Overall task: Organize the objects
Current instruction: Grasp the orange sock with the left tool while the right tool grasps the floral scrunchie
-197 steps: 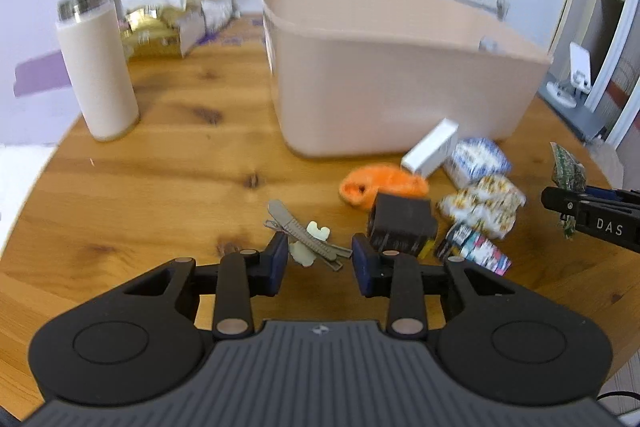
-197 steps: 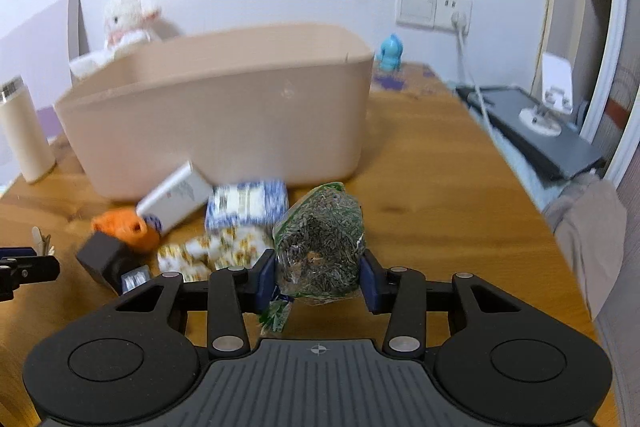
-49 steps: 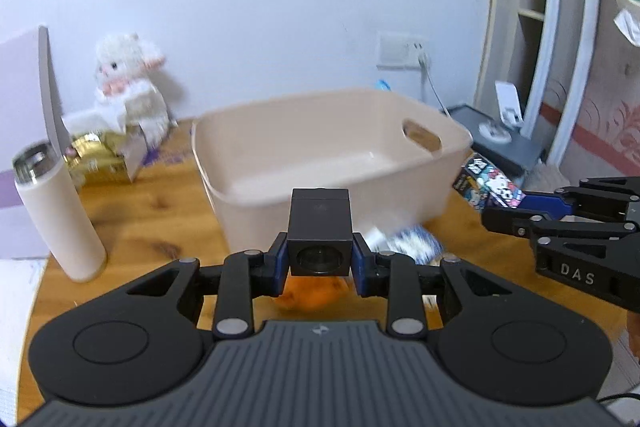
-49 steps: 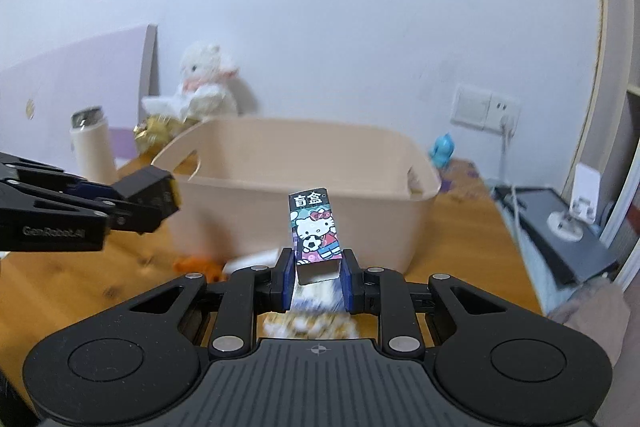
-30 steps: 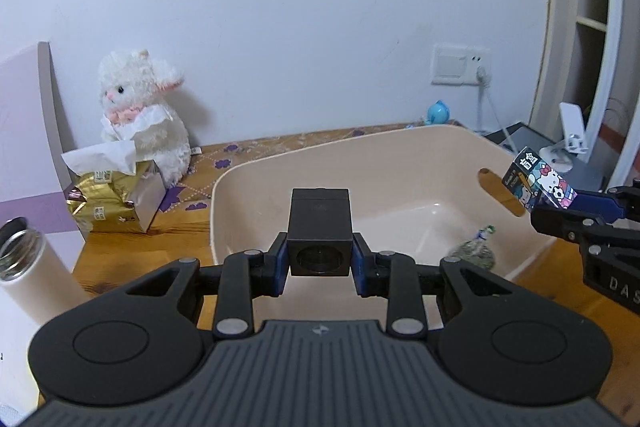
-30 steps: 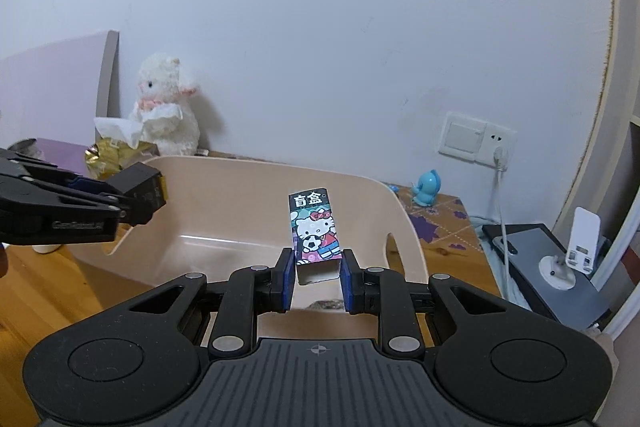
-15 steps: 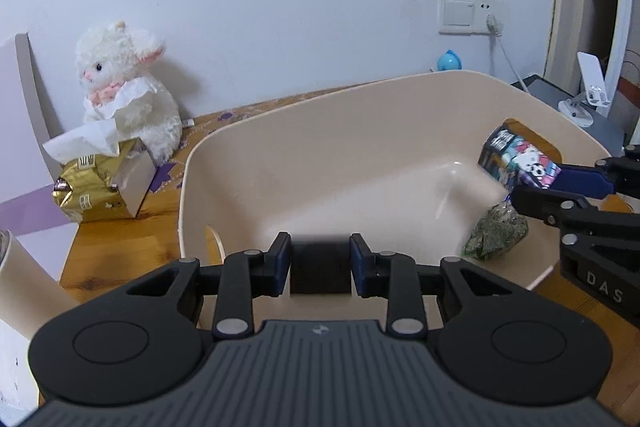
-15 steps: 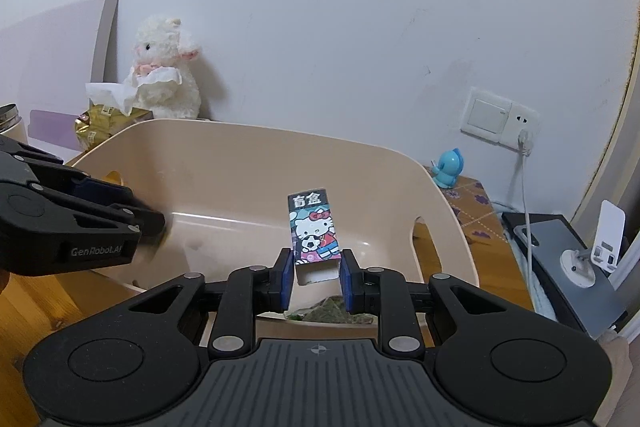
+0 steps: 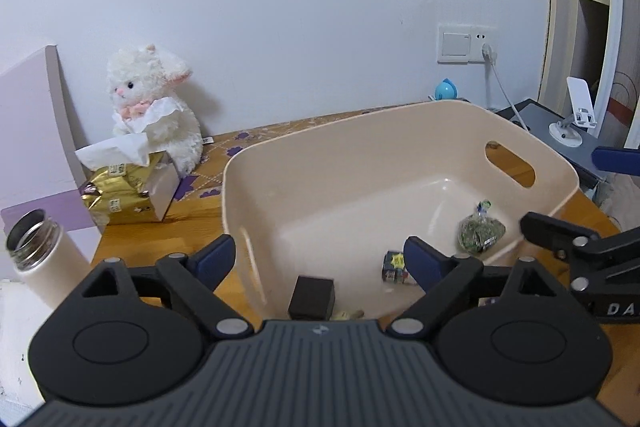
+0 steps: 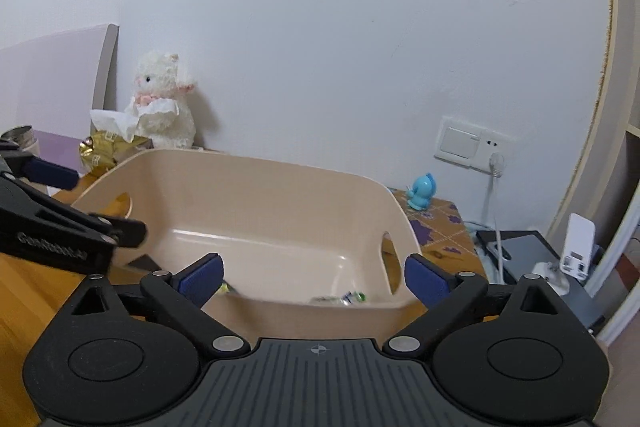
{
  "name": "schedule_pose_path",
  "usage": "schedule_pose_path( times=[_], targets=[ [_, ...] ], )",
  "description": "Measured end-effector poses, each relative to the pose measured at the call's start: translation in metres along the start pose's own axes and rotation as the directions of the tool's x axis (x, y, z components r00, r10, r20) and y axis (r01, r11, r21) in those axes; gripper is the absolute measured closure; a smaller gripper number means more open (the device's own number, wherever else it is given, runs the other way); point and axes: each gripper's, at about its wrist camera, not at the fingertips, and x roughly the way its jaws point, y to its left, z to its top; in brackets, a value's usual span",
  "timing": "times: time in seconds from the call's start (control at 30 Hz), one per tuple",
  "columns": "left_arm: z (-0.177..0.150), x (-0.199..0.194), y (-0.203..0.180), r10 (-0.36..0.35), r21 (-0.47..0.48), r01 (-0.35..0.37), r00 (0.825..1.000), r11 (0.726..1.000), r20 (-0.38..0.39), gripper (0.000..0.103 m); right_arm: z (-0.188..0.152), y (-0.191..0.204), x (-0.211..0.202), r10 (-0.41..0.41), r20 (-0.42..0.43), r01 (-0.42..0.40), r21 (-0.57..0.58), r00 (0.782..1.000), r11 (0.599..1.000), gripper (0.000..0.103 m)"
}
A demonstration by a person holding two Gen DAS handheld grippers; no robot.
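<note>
The left hand-held gripper [image 9: 318, 259] is spread wide and holds nothing. It hangs above the near wall of the beige bin [image 9: 420, 131], and its blue pads stand on both sides of the bin's near corner without touching it. The right hand-held gripper [image 10: 314, 277] is also spread wide and empty, above the near rim of the bin from the other side. In the left wrist view its black finger [image 9: 560, 233] reaches over the bin's right rim.

Inside the bin, on the bottom, lie three things. A black cube [image 9: 311, 297] sits near the closest wall. A small printed box [image 9: 394, 265] lies a little to the right of it, just beside the left gripper's right pad. A green packet [image 9: 480, 233] lies further right, near the wall with the handle hole.

The bin stands on the wooden desk [image 9: 132, 231]. To its left are a white flask [image 9: 44, 263], a gold tissue pack [image 9: 124, 193] and a plush lamb [image 9: 156, 107].
</note>
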Motion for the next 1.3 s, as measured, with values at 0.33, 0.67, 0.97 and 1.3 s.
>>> schedule_pose_path(
  times=[0.33,0.67,0.97,1.3],
  targets=[
    [-0.034,-0.015,0.005,0.006,-0.001,-0.006,0.999,1.0,-0.046,0.005,-0.033,-0.002,-0.016,0.018,-0.071,-0.016,0.024,0.997,1.0,0.0],
    [-0.069,0.001,0.005,-0.063,-0.07,0.053,0.987,0.996,-0.145,0.005,-0.072,0.0,-0.005,0.051,-0.176,-0.047,0.028,0.983,0.999,0.0],
    [-0.087,0.031,0.0,-0.092,-0.088,0.074,0.971,0.993,-0.221,0.005,-0.095,0.002,0.016,0.101,-0.271,-0.085,0.072,0.957,0.994,0.0],
    [-0.093,0.052,0.001,-0.169,-0.137,0.142,0.962,0.98,-0.214,0.008,-0.106,0.006,0.034,0.136,-0.325,-0.103,0.116,0.936,0.988,0.011]
  ],
)
